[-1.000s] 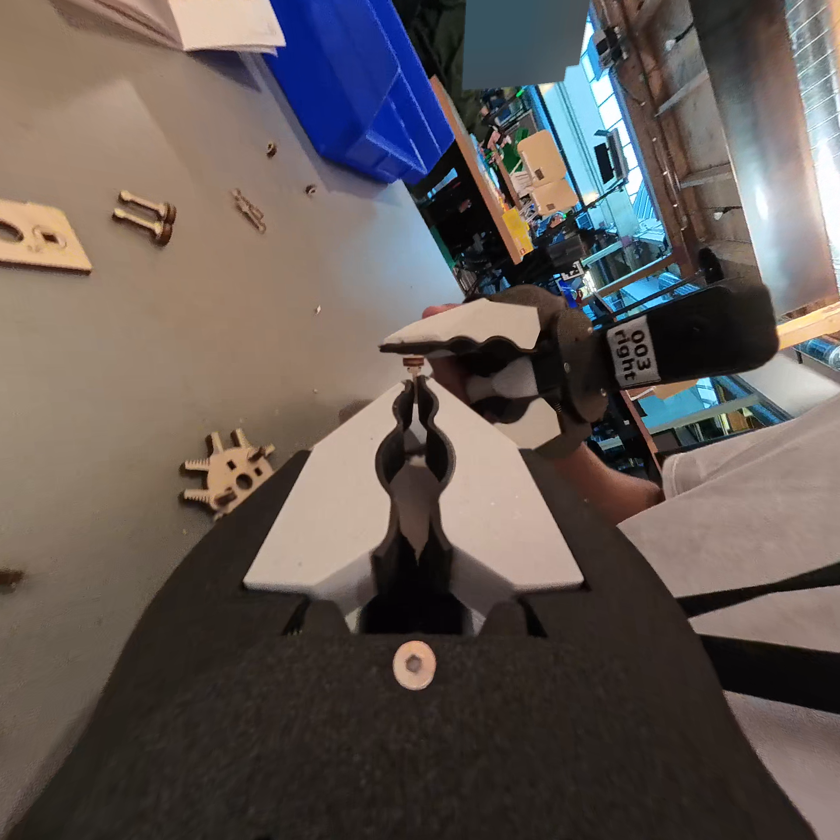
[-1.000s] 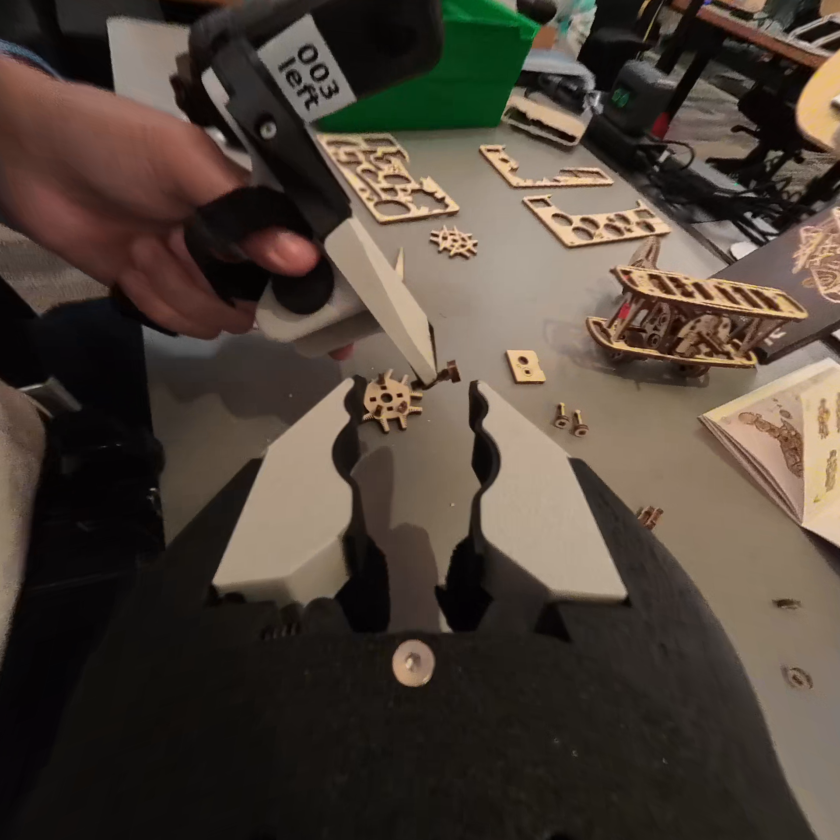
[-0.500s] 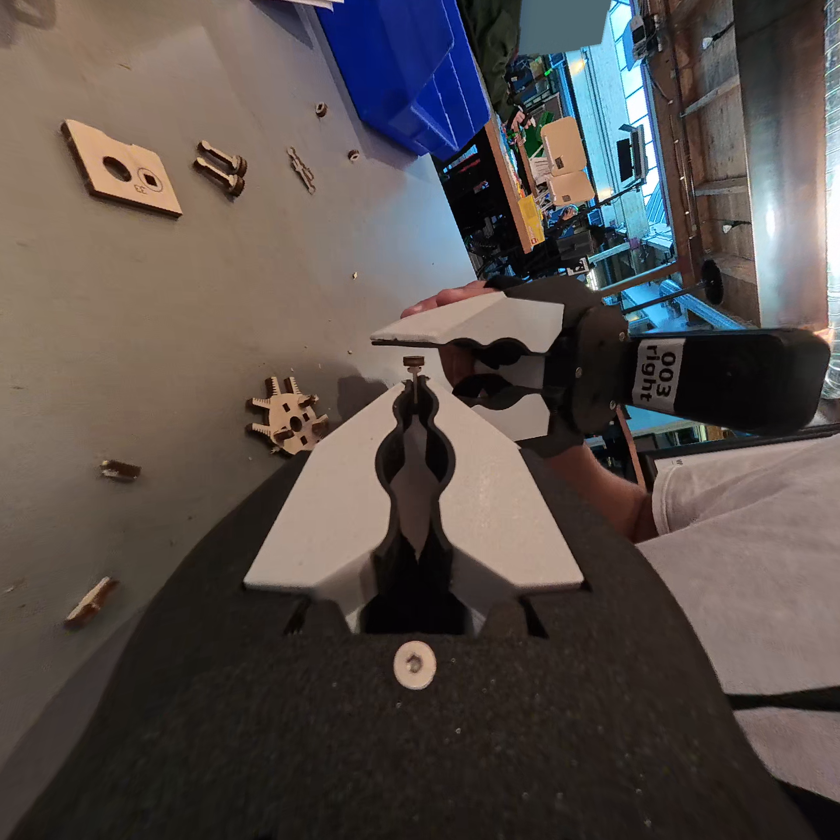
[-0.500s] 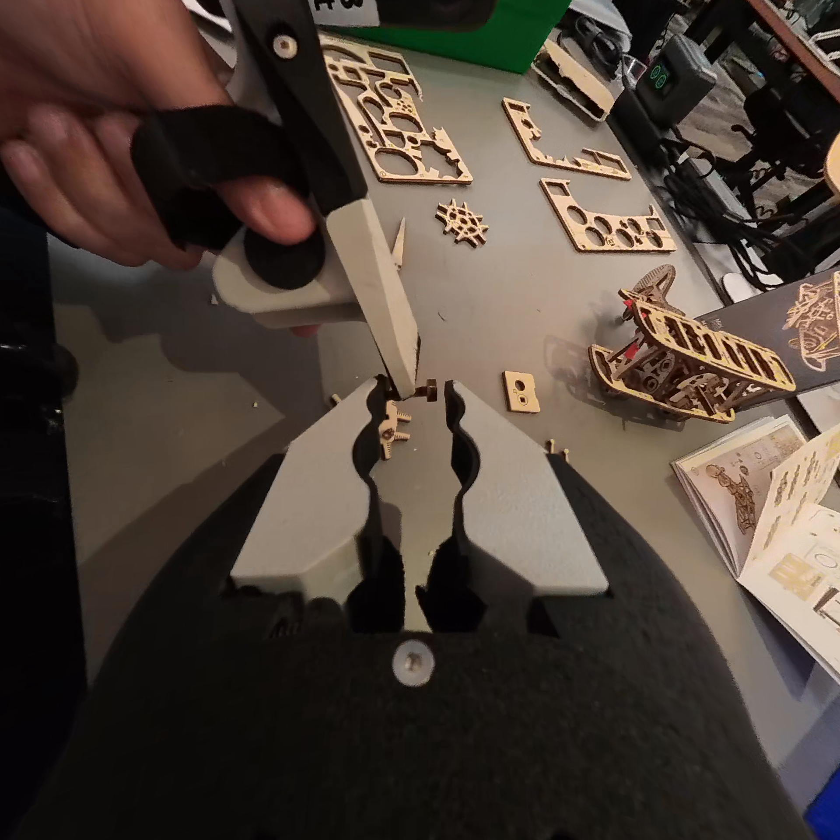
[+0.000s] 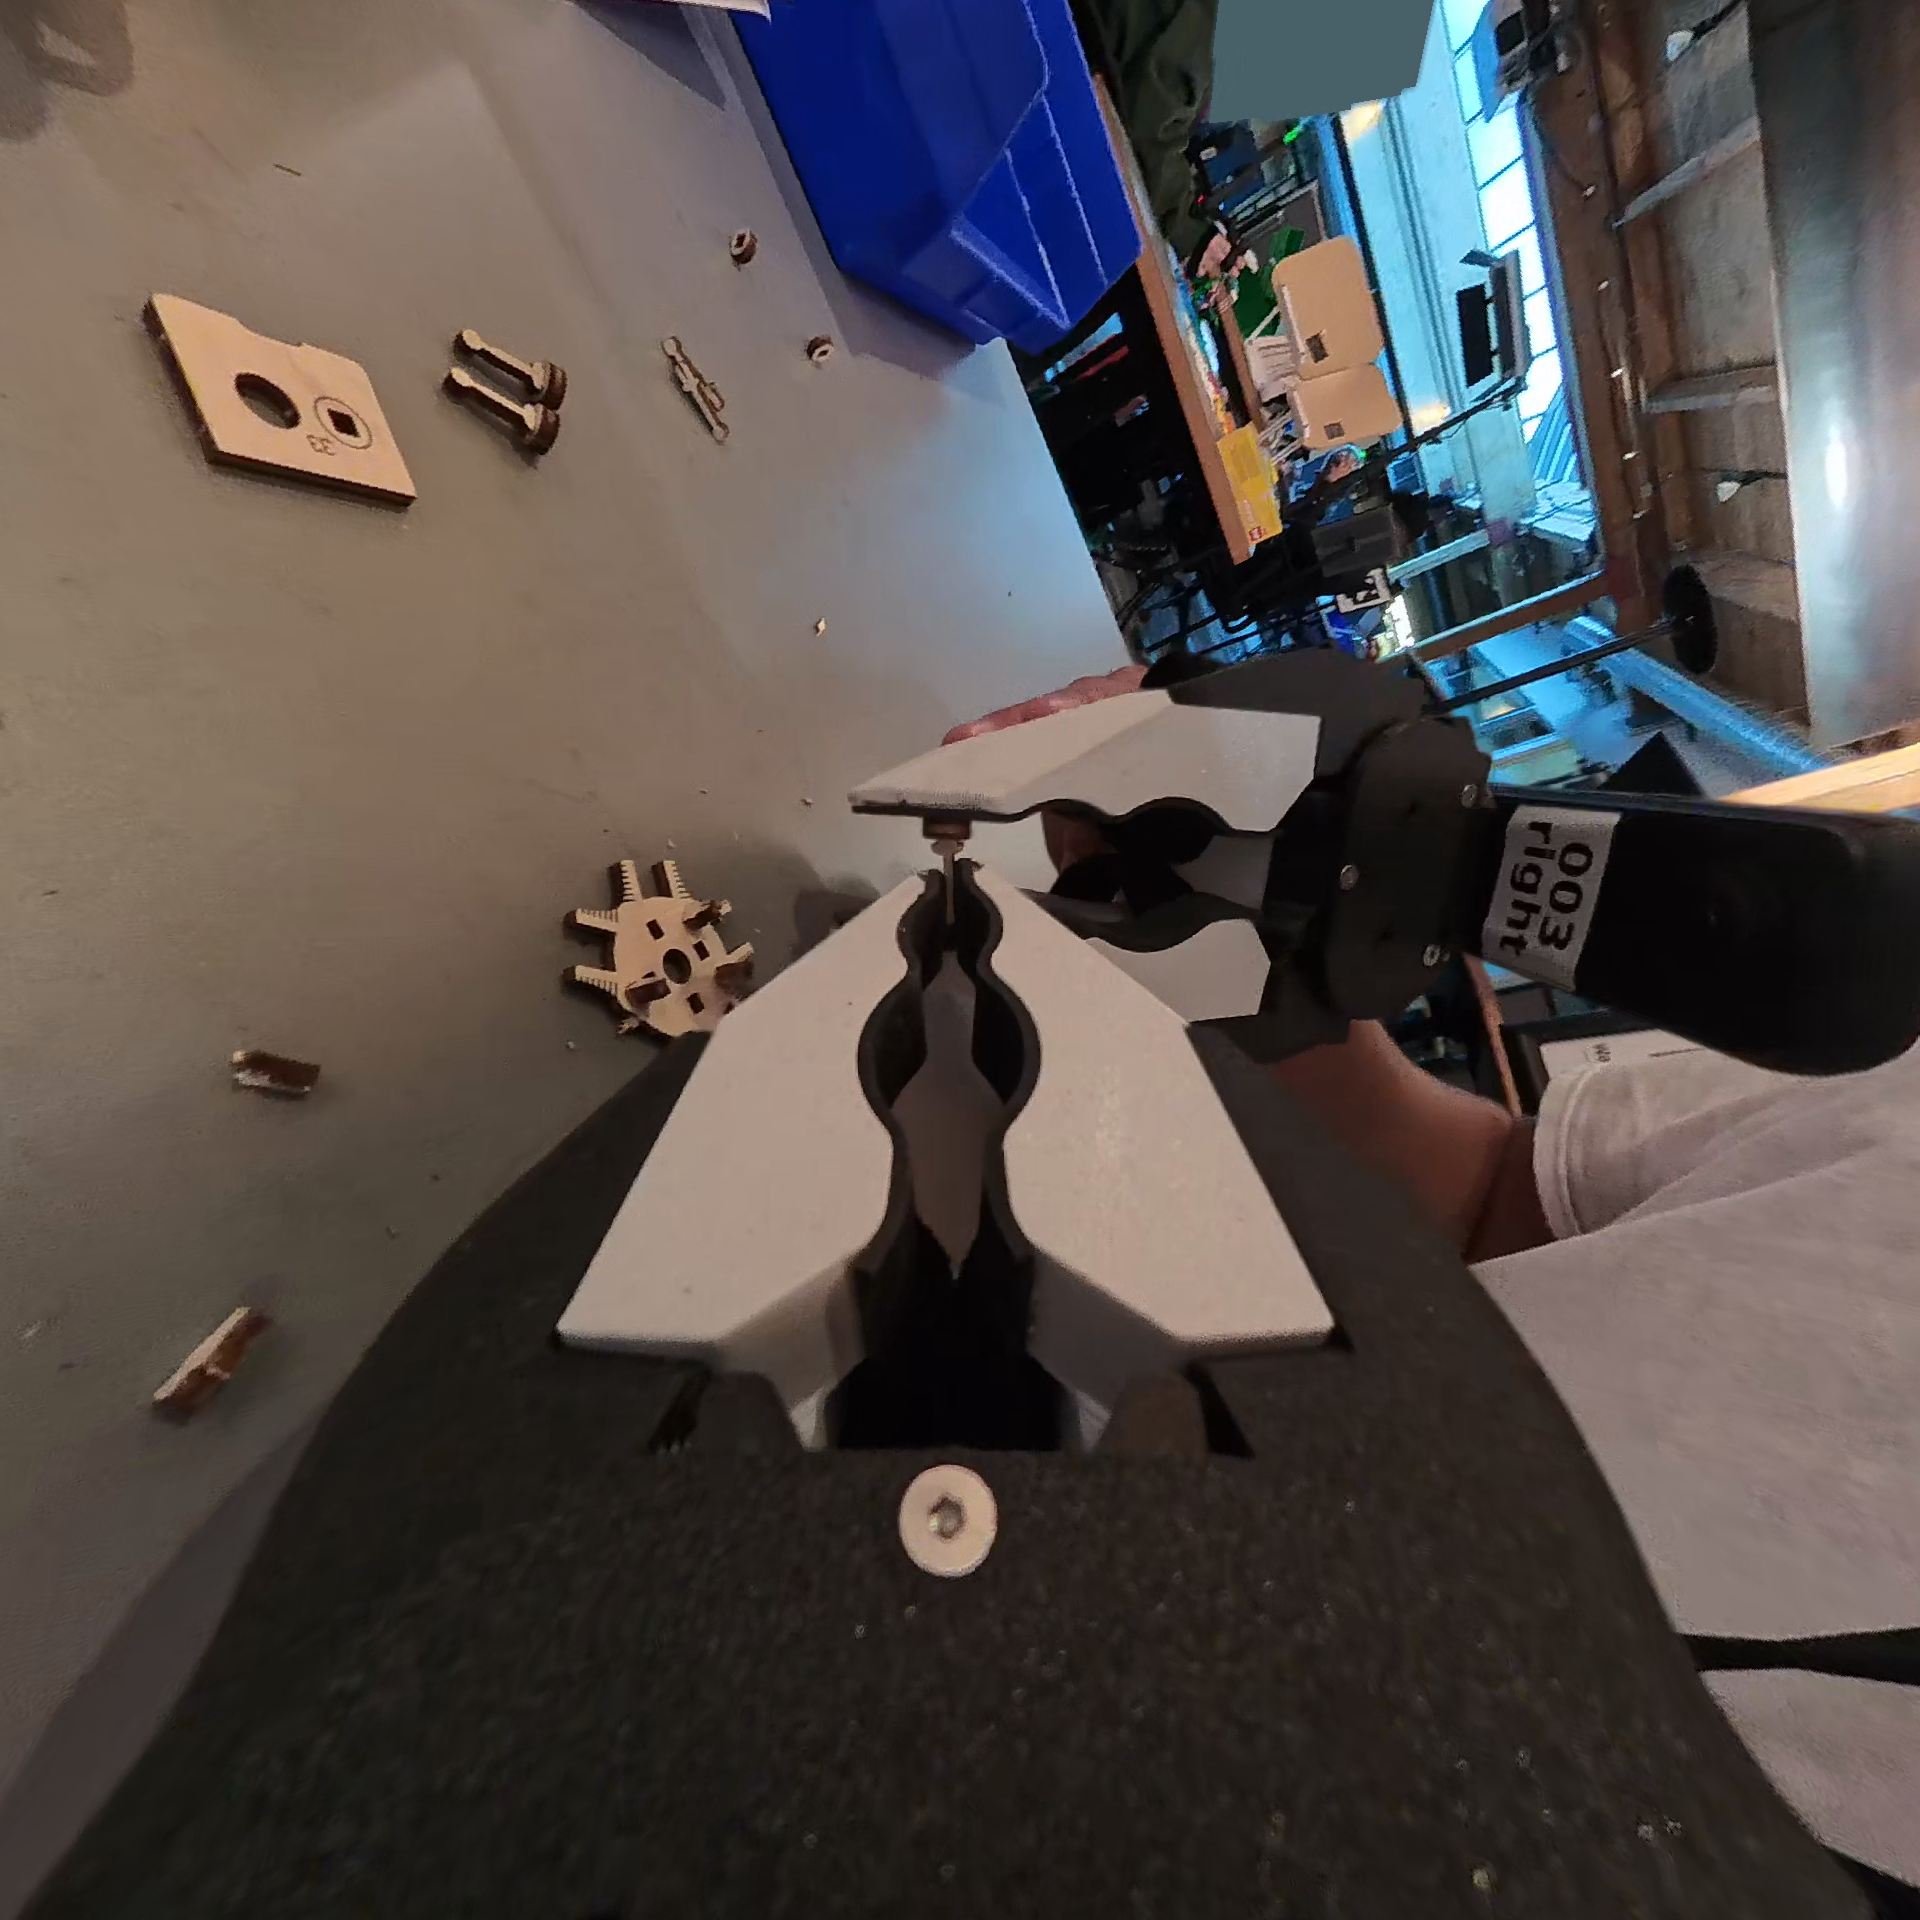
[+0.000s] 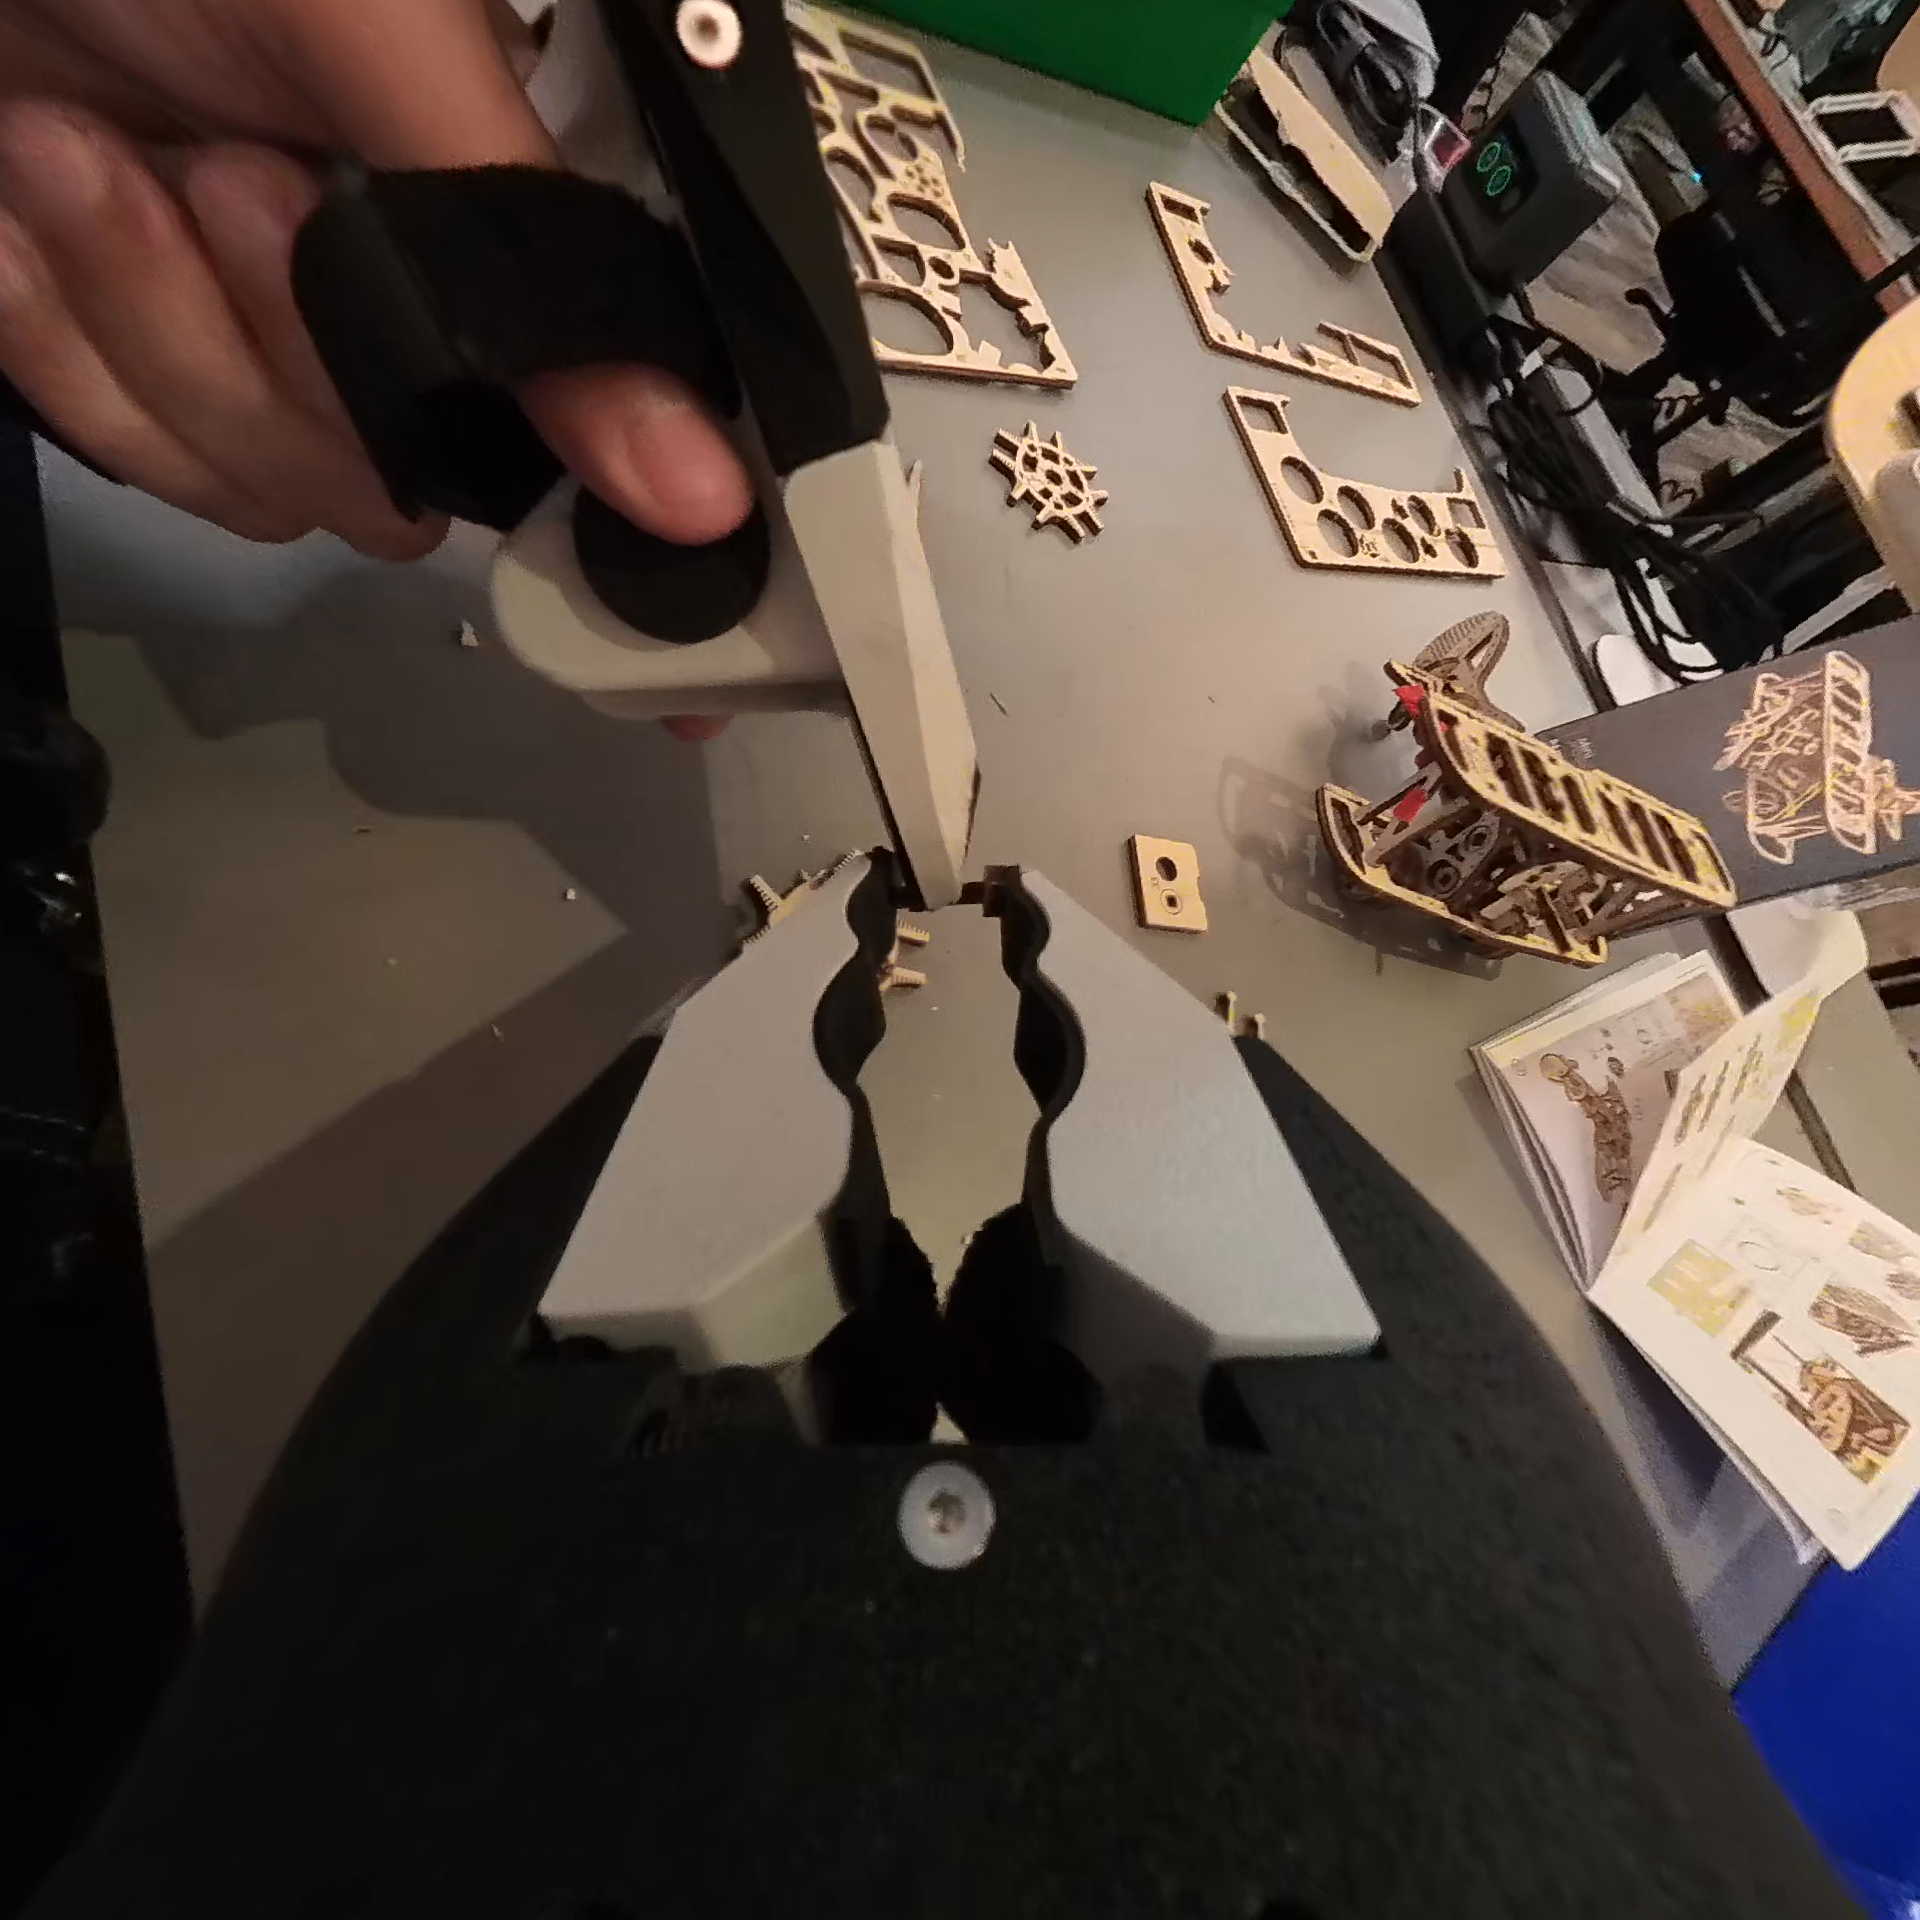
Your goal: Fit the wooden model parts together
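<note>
My left gripper [image 5: 948, 885] is shut on a small wooden pin [image 5: 945, 847], held above the grey table. The pin's dark head [image 5: 943, 828] touches the flat inner face of one finger of my right gripper [image 5: 997, 852]. In the right wrist view my right gripper [image 6: 948, 902] is open, with its jaws narrowed around the left gripper's tip [image 6: 930, 831] and the pin [image 6: 987, 891]. A toothed wooden gear piece [image 5: 660, 951] lies on the table below. In the right wrist view it [image 6: 790, 899] is mostly hidden behind my fingers.
A small wooden plate with holes [image 5: 281, 400] and two pins [image 5: 509, 390] lie near a blue bin [image 5: 935, 156]. A wooden biplane model [image 6: 1507, 821], an open booklet [image 6: 1714, 1195], a dark box [image 6: 1818, 769], punched-out sheets [image 6: 1361, 488] and a small gear [image 6: 1049, 483] are on the table. Both grippers' tips are close together, under 4 cm apart. Left tips and right tips are each some 20 centimetres from the small gear [image 6: 1049, 483].
My right gripper has moved in and narrowed its jaws around the left gripper's tip and the pin. The left gripper has stayed shut on the pin and shifted slightly over the table.
</note>
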